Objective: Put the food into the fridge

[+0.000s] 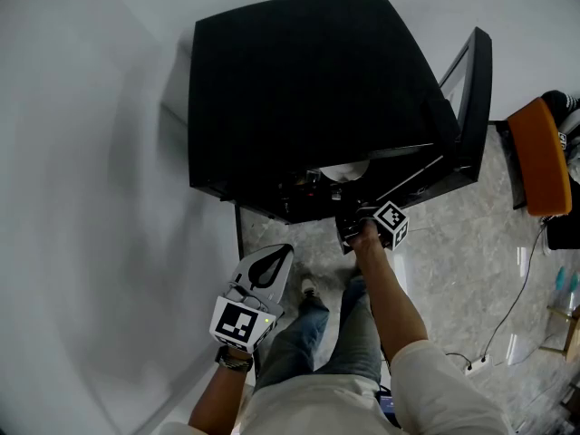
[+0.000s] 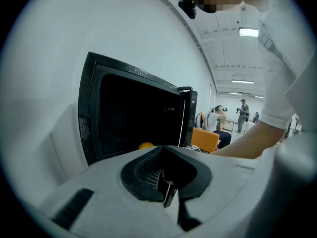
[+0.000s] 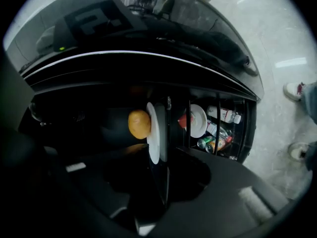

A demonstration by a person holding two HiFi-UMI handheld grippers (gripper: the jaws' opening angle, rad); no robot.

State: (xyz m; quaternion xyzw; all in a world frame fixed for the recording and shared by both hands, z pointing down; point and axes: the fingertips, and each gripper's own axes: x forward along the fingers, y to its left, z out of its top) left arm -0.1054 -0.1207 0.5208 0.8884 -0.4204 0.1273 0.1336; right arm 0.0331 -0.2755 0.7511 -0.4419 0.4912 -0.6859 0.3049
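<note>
Inside fridge, frame centre, we are leaving plate with orange food; right gripper jaws wide, left gripper jaws together; door open.

White sleeves, blue jeans, white left hand-held gripper

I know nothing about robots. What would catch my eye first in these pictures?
A boxy black fridge stands by a white wall, its door swung open. The right gripper reaches inside, where a round orange-yellow piece of food sits on a white plate. Beside it, cans and a bottle fill a barred rack.
</note>
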